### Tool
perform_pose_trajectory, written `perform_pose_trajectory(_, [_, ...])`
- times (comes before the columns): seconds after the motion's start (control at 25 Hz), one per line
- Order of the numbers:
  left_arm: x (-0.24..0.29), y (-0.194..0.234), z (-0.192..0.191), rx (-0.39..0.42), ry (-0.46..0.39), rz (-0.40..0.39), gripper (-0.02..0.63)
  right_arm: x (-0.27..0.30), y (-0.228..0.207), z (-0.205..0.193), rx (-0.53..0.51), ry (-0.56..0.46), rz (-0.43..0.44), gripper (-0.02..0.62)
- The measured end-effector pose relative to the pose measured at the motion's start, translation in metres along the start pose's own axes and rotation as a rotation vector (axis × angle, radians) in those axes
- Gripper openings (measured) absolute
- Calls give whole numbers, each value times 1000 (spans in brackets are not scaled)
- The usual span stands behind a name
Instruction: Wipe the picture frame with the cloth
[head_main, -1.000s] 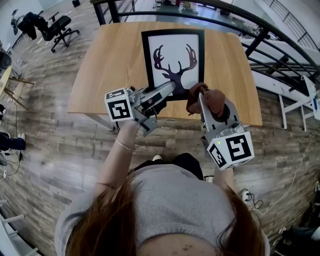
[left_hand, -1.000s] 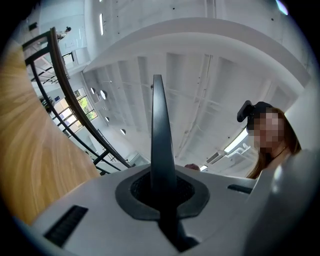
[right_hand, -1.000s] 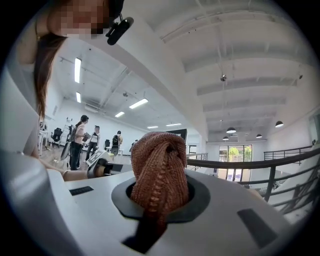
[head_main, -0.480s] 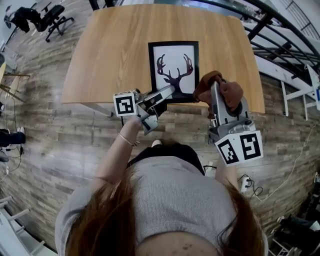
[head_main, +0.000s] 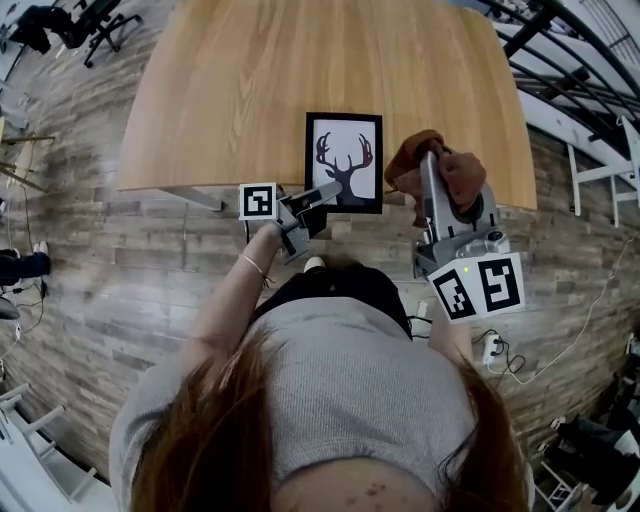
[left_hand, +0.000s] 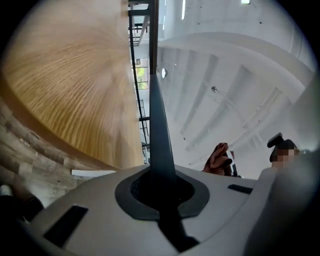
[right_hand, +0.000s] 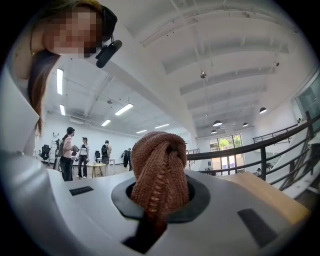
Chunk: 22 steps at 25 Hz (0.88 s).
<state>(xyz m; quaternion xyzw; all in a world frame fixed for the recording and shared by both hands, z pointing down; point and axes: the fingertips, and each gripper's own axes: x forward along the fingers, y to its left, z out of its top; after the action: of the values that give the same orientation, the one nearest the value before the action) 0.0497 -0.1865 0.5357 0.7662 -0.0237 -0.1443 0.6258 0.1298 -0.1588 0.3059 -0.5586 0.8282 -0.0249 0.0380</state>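
The picture frame (head_main: 343, 162), black-edged with a deer-antler print, faces up at the near edge of the wooden table (head_main: 230, 90). My left gripper (head_main: 333, 190) is shut on its lower left edge. The left gripper view shows the frame only as a thin dark edge (left_hand: 153, 45) rising from that gripper's (left_hand: 159, 150) closed jaws. To the right of the frame, my right gripper (head_main: 425, 165) is shut on a bunched brown cloth (head_main: 452, 178). The cloth (right_hand: 160, 170) fills the jaws in the right gripper view. It also shows small in the left gripper view as a brown cloth (left_hand: 218, 159).
A black railing (head_main: 560, 50) runs past the table's far right. Office chairs (head_main: 85, 20) stand at the far left on the plank floor. A cable and plug block (head_main: 495, 350) lie on the floor at right. People (right_hand: 75, 155) stand far off in the hall.
The left gripper has sunk with the frame, which now looks smaller and lower by the table's near edge, and its wrist has rolled. The right gripper with the cloth dipped a little.
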Motion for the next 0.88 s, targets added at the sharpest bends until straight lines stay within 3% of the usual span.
perform_pose_trajectory(0.16, [-4,24,0,-57,-28,13,17,8,-6,-5,10,23,6,46])
perform_pose_trajectory(0.56, [-6,51,1,-99,-28,83,17,14,-3,-19,-4,77,23,46])
perform_pose_trajectory(0.88, [-5,59,1,-132,-4,68,17,14,-1,-30,-5,113,22,46])
